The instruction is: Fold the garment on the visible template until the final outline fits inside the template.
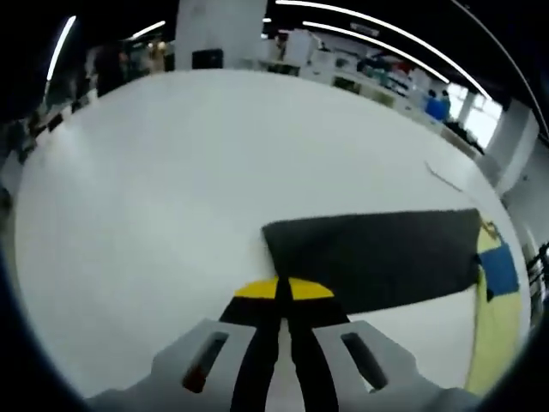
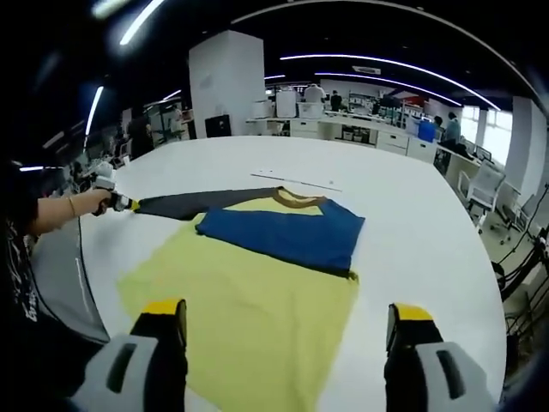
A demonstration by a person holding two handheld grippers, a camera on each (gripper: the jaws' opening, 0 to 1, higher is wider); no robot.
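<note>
Yellow, blue and dark-grey garment (image 2: pixel 257 292) spread flat on white surface (image 2: pixel 412 215), centre of right gripper view, brown collar toward the top. Right tongs (image 2: pixel 290 326) gaping wide, low in frame, above yellow hem, holding nothing. Left tongs (image 1: pixel 283 290) clenched, tips together at edge of dark sleeve (image 1: pixel 377 253), probably pinching it. Same left tongs at left of right gripper view, in a person's hand (image 2: pixel 90 202).

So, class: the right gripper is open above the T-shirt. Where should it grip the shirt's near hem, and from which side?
I would grip the hem corner of the T-shirt ahead of the right gripper, coming in low from the near table edge. The yellow cloth lies flat there, single-layered, and the jaws are open wide enough to slide over its edge.
</note>
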